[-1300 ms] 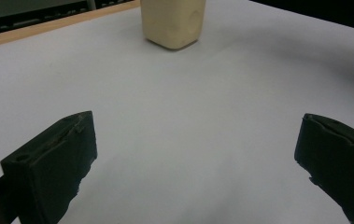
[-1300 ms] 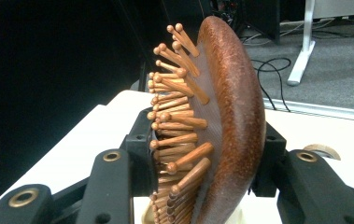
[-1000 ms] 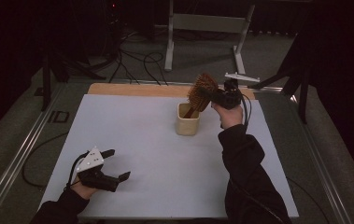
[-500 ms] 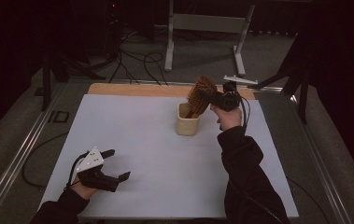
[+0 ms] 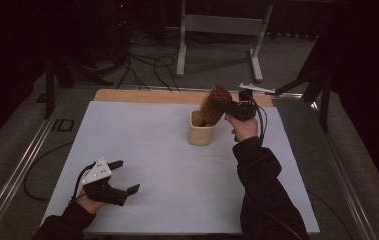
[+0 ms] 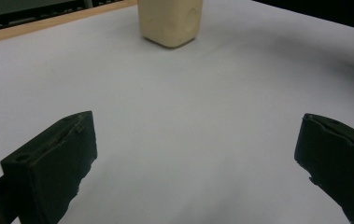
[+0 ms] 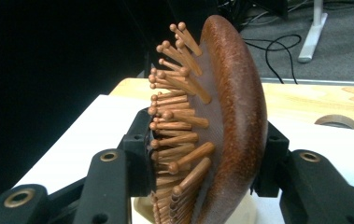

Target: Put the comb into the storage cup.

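A brown wooden hairbrush (image 5: 214, 103) with peg bristles stands tilted, its lower end inside a cream cup (image 5: 200, 131) at the back middle of the white table (image 5: 152, 140). My right gripper (image 5: 223, 106) is shut on the hairbrush (image 7: 233, 116), one pad against the bristles and the other on its rounded back. Its jaws have just eased open a little, and the brush is still between them. The cup's rim (image 7: 250, 215) shows just below. My left gripper (image 5: 127, 176) rests near the front left edge, open and holding nothing (image 6: 193, 158), and faces the cup (image 6: 170, 21).
A wooden strip (image 5: 142, 96) runs along the table's far edge. Beyond it stand a metal frame (image 5: 217, 25) and cables (image 5: 147, 62) on the floor. Metal rails (image 5: 22, 160) flank the table on both sides.
The brush head has turned slightly more upright over the cup in my right gripper. My left gripper has kept still.
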